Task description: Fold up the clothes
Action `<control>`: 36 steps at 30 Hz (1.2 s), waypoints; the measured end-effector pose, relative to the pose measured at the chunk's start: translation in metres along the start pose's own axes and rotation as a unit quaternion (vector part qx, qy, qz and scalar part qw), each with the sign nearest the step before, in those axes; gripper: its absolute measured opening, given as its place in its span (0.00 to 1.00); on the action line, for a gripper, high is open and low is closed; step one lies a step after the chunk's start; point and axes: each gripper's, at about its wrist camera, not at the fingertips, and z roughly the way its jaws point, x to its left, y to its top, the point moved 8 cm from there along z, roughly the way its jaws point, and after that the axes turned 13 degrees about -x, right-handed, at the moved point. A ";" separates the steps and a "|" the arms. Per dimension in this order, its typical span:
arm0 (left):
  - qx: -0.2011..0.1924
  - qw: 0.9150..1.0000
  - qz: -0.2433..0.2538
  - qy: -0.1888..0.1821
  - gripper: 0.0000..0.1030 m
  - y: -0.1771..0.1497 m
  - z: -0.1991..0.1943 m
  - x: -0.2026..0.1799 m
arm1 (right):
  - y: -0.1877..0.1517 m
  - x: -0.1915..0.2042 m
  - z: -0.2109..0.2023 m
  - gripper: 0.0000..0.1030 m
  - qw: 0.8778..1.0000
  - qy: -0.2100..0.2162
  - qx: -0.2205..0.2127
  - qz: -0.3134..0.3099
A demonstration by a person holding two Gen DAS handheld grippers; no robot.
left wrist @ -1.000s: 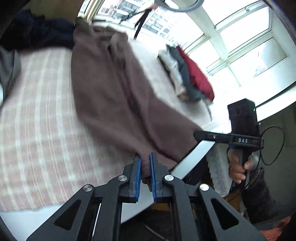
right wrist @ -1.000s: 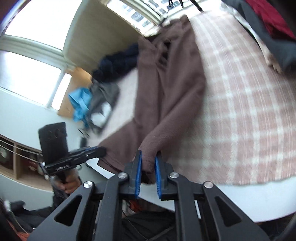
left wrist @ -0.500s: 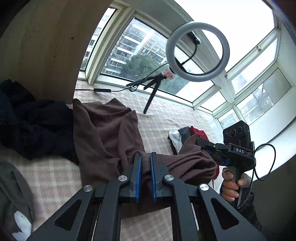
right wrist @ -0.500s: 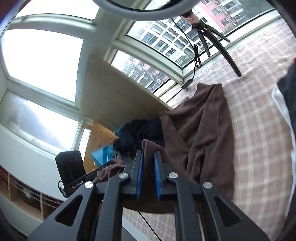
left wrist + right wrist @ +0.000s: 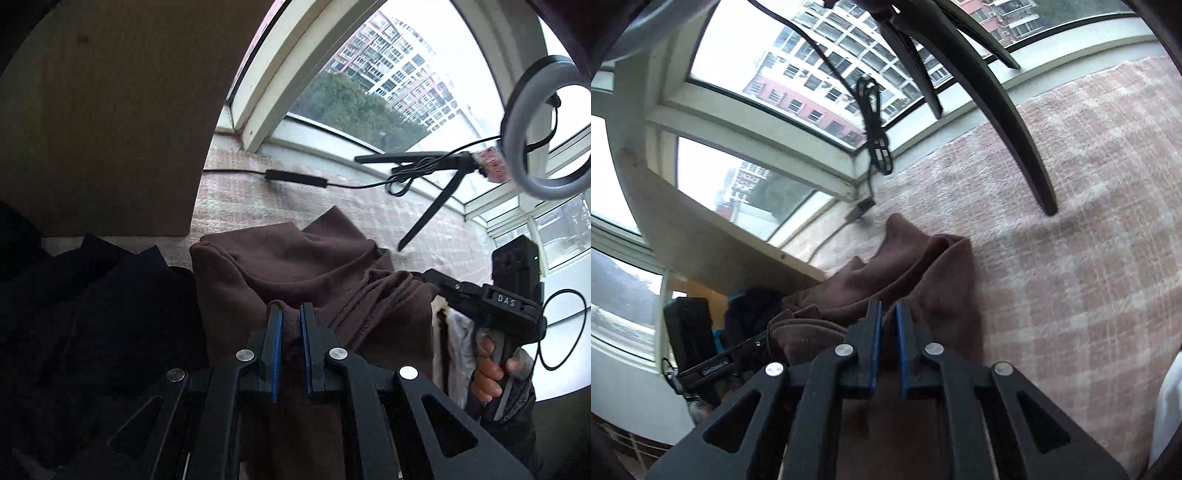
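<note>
A brown garment [image 5: 295, 266] lies bunched on the pink checked blanket [image 5: 236, 195], its far end toward the window. My left gripper [image 5: 291, 314] is shut on its near edge, brown cloth filling the gap between the blue pads. My right gripper [image 5: 887, 314] is shut on another part of the same brown garment [image 5: 934, 266]. Each gripper shows in the other's view: the right one [image 5: 436, 275] at the garment's right side, the left one [image 5: 764, 338] at its left, both with cloth at the tips.
A dark navy clothes pile [image 5: 92, 306] lies left of the garment. A ring light [image 5: 543, 125] on a black tripod [image 5: 1008, 122] stands on the blanket by the window, with a cable [image 5: 295, 179]. White and grey clothes [image 5: 454, 343] lie at right. A beige board [image 5: 103, 122] stands at left.
Both grippers have carried the garment's near end up and forward toward its far end by the window, doubling the cloth over itself. Both stay shut on it.
</note>
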 end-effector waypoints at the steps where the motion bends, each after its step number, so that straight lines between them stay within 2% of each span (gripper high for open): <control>1: 0.012 1.000 -0.003 0.004 0.11 -0.001 0.008 0.004 | 0.002 -0.004 0.008 0.12 1.000 -0.016 0.005 -0.005; 3: 0.018 1.000 -0.001 0.003 0.11 -0.002 0.013 0.006 | 0.009 -0.001 0.005 0.15 1.000 -0.003 -0.009 -0.006; 5: 0.015 1.000 0.013 0.003 0.12 -0.001 0.011 0.002 | 0.017 0.005 -0.005 0.36 0.999 -0.006 -0.031 -0.028; 6: 0.012 1.000 0.019 0.006 0.13 0.000 0.008 0.001 | 0.020 0.008 -0.012 0.39 0.998 -0.008 -0.043 -0.041; 7: 0.005 0.999 0.027 0.017 0.20 0.002 0.004 0.001 | 0.020 0.011 -0.017 0.41 0.998 -0.004 -0.047 -0.053; 9: -0.016 0.999 0.035 0.034 0.37 0.009 -0.005 0.003 | 0.015 0.017 -0.023 0.41 0.996 0.009 -0.041 -0.080; 10: -0.026 0.999 0.030 0.035 0.39 0.012 -0.011 0.005 | 0.008 0.016 -0.021 0.41 0.995 -0.001 -0.029 -0.098; 13: -0.049 0.998 0.025 0.035 0.39 0.018 -0.032 0.009 | -0.012 0.007 -0.015 0.41 0.988 -0.038 0.003 -0.150; 18: -0.043 0.995 0.079 0.031 0.39 -0.003 -0.037 -0.004 | -0.027 -0.004 -0.007 0.41 0.986 -0.034 0.023 -0.160; 21: -0.038 0.989 0.131 0.050 0.39 -0.013 -0.022 -0.013 | -0.027 -0.003 0.001 0.41 0.983 -0.034 0.027 -0.179; 25: -0.033 0.981 0.181 0.053 0.39 -0.015 0.003 -0.021 | -0.028 -0.004 0.018 0.41 0.976 -0.047 0.038 -0.211; 30: -0.022 0.983 0.179 0.019 0.40 -0.011 0.022 -0.027 | -0.027 -0.004 0.029 0.41 0.975 -0.037 0.049 -0.214; 32: -0.020 0.984 0.178 0.015 0.38 -0.009 0.023 -0.027 | -0.028 -0.004 0.031 0.41 0.975 -0.034 0.051 -0.213; 33: -0.021 0.984 0.177 0.015 0.32 -0.009 0.024 -0.026 | -0.028 -0.004 0.031 0.40 0.975 -0.033 0.049 -0.212; 34: -0.024 0.983 0.179 0.014 0.20 -0.010 0.024 -0.026 | -0.028 -0.004 0.031 0.34 0.975 -0.031 0.048 -0.214; 35: -0.027 0.983 0.180 0.013 0.17 -0.010 0.023 -0.027 | -0.027 -0.003 0.029 0.24 0.975 -0.029 0.043 -0.214; 36: -0.033 0.983 0.179 0.010 0.15 -0.010 0.020 -0.028 | -0.026 -0.002 0.025 0.21 0.976 -0.027 0.038 -0.212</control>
